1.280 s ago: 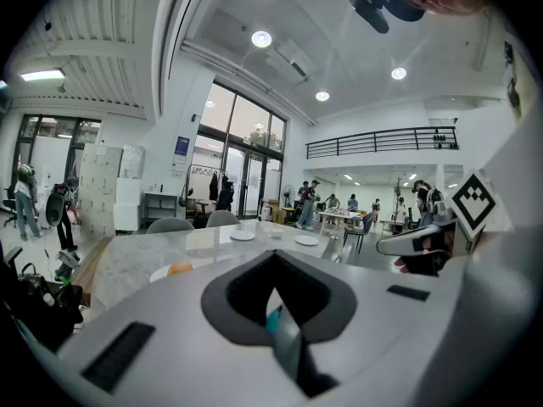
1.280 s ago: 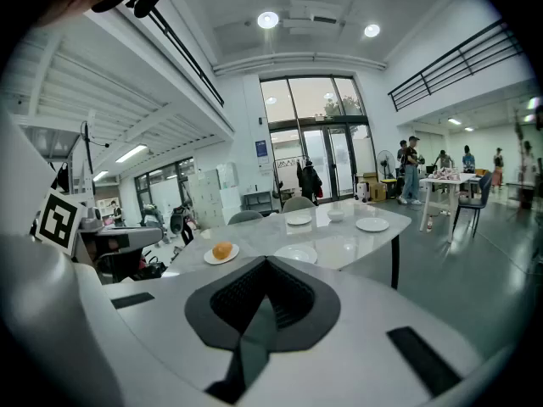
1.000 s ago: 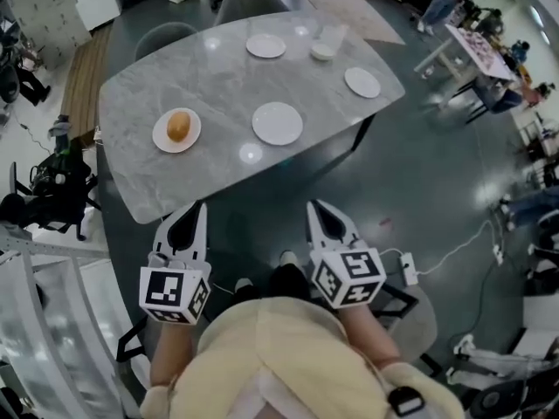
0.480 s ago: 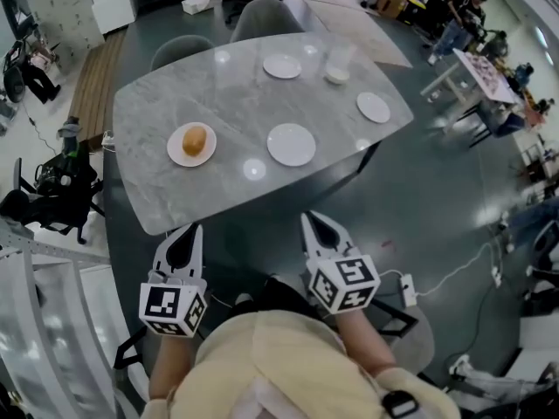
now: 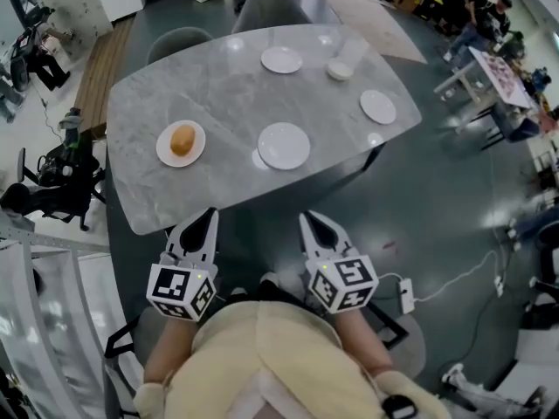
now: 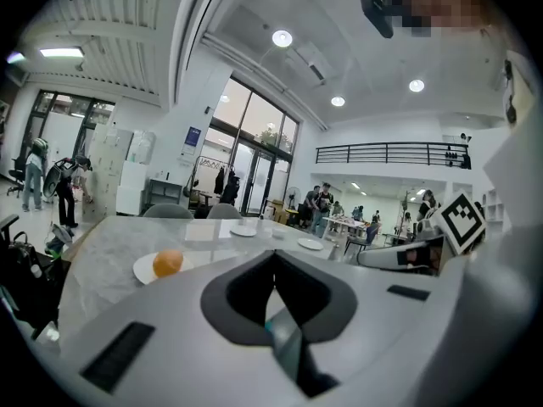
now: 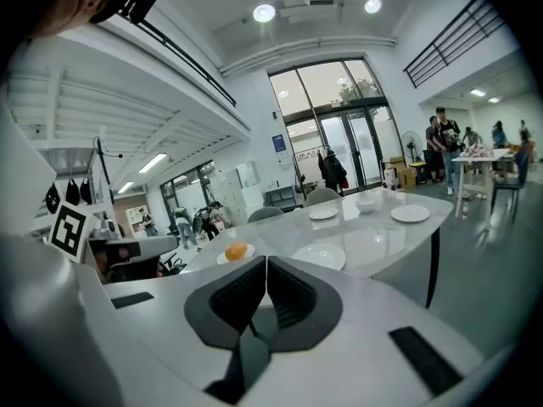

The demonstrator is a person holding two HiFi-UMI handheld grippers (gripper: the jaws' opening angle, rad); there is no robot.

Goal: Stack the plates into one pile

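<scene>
Four white plates lie apart on the grey marble table. One plate at the left carries an orange round food. An empty plate lies near the front middle, another plate at the back, and a smaller plate at the right. My left gripper and right gripper hover side by side just short of the table's near edge, both shut and empty. The left gripper view shows the shut jaws with the food plate beyond. The right gripper view shows its shut jaws before the empty plate.
A small white bowl stands at the table's back right beside a clear cup. Grey chairs stand behind the table. A dark cart is at the left. A power strip and cable lie on the floor. People are at far tables.
Both grippers have come a little closer to the table's near edge, the left one shifting slightly right. Both stay shut and empty. The plates have not moved on the table.
</scene>
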